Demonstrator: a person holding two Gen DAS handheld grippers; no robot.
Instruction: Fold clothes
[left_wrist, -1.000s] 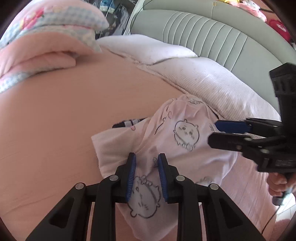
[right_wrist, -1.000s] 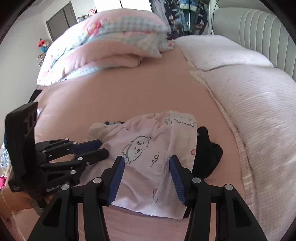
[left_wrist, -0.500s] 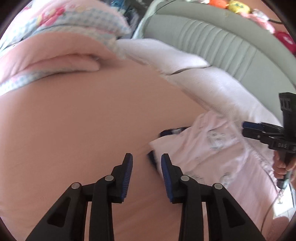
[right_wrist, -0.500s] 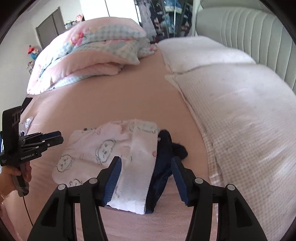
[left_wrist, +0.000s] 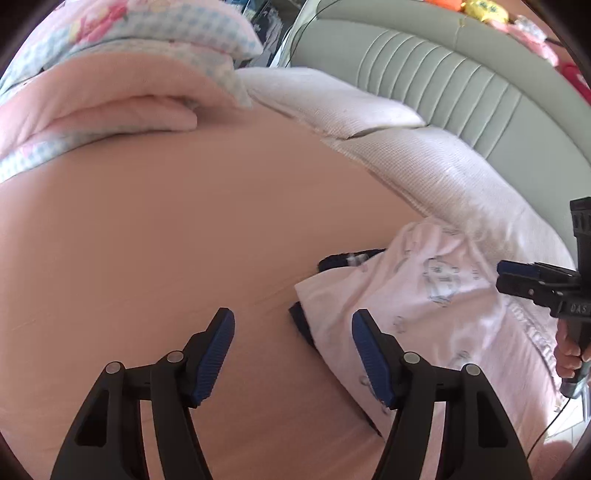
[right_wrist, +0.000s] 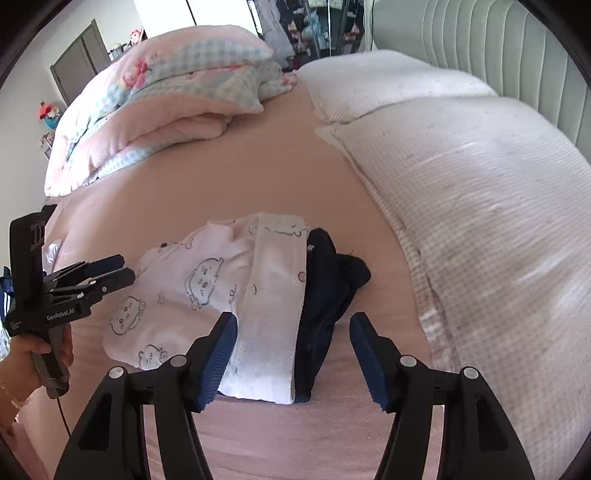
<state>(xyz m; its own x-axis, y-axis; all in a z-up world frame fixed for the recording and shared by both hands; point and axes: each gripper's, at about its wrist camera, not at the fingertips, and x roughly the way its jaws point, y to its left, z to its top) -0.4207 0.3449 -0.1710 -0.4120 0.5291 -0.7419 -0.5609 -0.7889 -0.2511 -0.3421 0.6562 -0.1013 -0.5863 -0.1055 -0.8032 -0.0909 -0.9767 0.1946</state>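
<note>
Right wrist view: the pale pink cartoon-print garment (right_wrist: 192, 291) lies folded on the pink bedsheet (right_wrist: 229, 192) over a dark navy garment (right_wrist: 332, 280). Right gripper (right_wrist: 290, 352) and left gripper (left_wrist: 291, 352) jaws are opening, nothing between them. Fold step appears complete; next, re-grip an edge.

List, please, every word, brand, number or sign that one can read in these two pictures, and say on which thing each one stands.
"GenRobot.AI": white print on the body of the left gripper, right wrist view.
"DAS": partial letters on the body of the right gripper, left wrist view; the rest is cut off.
Small print under "GenRobot.AI": too small to read.
Pink garment: cartoon faces only, no words.
</note>
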